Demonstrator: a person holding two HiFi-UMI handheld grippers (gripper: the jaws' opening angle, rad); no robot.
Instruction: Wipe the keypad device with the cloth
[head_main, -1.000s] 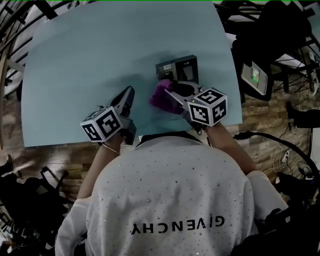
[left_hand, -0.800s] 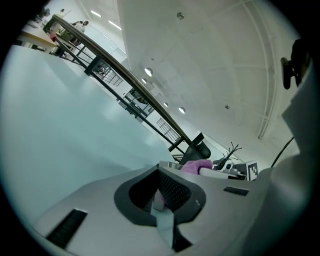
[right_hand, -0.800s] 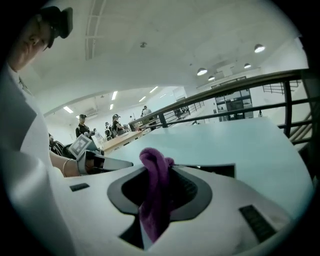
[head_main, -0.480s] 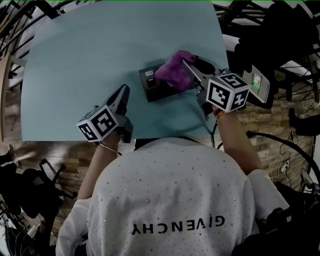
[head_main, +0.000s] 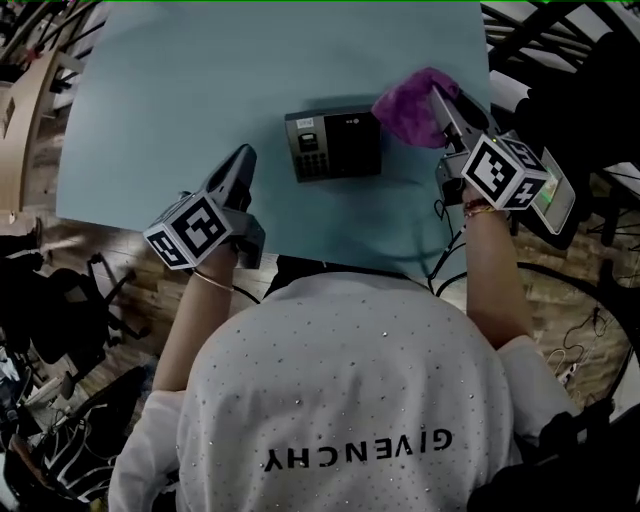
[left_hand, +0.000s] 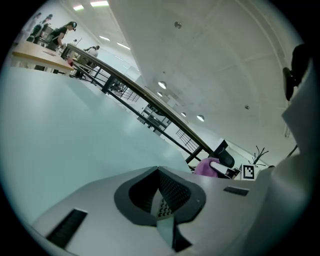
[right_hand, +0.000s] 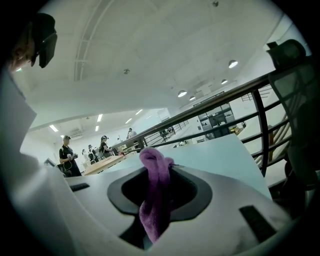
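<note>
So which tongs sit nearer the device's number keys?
Left. The left tongs lie just left of the keys; the right tongs, gripping the cloth, sit right of the keypad device.

Right gripper (head_main: 437, 97) carries the purple cloth (head_main: 408, 104) from the keypad device's (head_main: 333, 145) near edge, across its top, and off; the device now lies uncovered, just left of the gripper's tips.
</note>
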